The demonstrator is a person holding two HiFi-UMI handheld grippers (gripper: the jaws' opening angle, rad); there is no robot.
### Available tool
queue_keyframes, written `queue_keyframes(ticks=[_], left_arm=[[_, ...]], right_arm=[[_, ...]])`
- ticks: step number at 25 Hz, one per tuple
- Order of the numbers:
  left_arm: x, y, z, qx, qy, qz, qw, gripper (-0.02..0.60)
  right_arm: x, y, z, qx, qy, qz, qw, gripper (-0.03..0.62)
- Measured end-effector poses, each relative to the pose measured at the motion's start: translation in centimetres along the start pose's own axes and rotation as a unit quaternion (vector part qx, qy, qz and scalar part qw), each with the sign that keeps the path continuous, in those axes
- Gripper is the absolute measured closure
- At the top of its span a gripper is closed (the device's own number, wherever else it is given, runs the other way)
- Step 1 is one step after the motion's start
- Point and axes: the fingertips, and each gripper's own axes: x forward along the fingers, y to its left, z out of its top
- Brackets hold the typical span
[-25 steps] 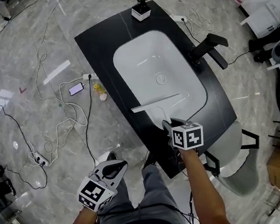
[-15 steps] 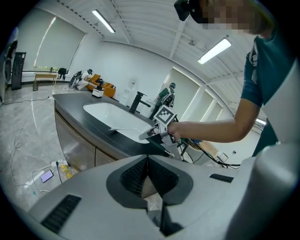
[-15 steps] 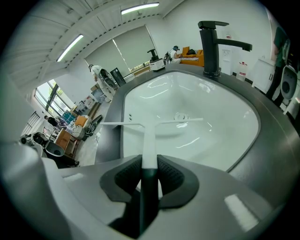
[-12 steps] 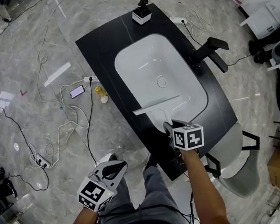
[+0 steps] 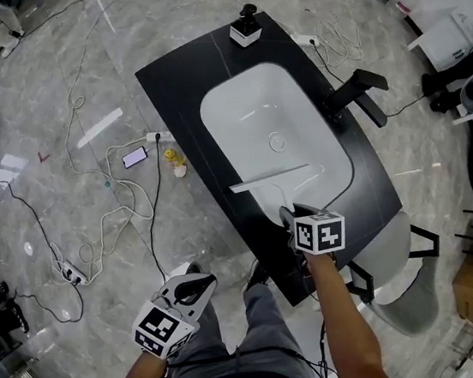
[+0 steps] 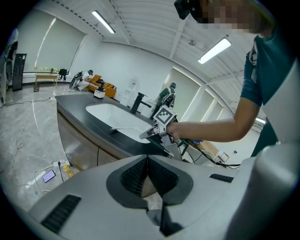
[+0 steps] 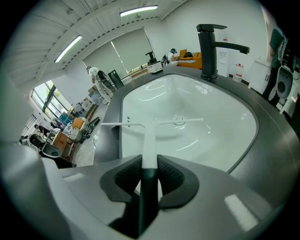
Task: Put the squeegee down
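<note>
One slim white plastic T-shaped squeegee [image 7: 149, 136], probably light, stiff, slick, sits pinched at its handle by right gripper [image 7: 149, 159]; left gripper [image 6: 147, 159] jaws pressed together, empty.

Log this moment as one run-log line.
right gripper: shut on squeegee handle | blade: over white sink basin, contact unclear | left gripper: shut, empty | squeegee: not yet released
</note>
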Motion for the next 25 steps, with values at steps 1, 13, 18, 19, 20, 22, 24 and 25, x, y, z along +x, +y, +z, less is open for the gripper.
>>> queue_keyframes(ticks=[1,13,18,19,20,22,24,25], left_arm=[[-0.1,0.1,0.0,0.0,0.0,0.001,1.0,0.577],[0.7,0.1,0.1,-0.001,0.005,-0.006,1.0,0.577],[1.6,1.5,0.4,-0.002,0.012,-0.005,0.9999,0.577],[1.8,1.7,0.4,-0.003,0.013,-0.005,0.9999,0.577],[2.0,1.9,0.5,-0.004,0.014,-0.005,0.9999,0.577],[2.1,2.1,0.5,-0.006,0.015,-0.005,0.9999,0.577],[2.0,2.0,0.5,-0.004,0.017,-0.005,0.9998,0.577],[1.9,1.9,0.7,-0.002,0.018,-0.005,0.9998,0.577]], right_arm=[[-0.1,0.1,0.0,0.001,-0.002,-0.001,1.0,0.496],[-0.2,-0.3,0.2,0.004,-0.02,-0.013,1.0,0.496],[0.4,-1.0,1.5,-0.021,-0.019,-0.028,0.999,0.496],[0.6,-1.2,1.7,-0.029,-0.017,-0.032,0.999,0.496],[0.8,-1.3,1.9,-0.035,-0.012,-0.035,0.999,0.496],[1.2,-1.4,1.9,-0.042,-0.002,-0.036,0.998,0.496],[1.3,-1.4,1.7,-0.045,0.003,-0.035,0.998,0.494],[1.3,-1.4,1.6,-0.046,0.004,-0.035,0.998,0.494]])
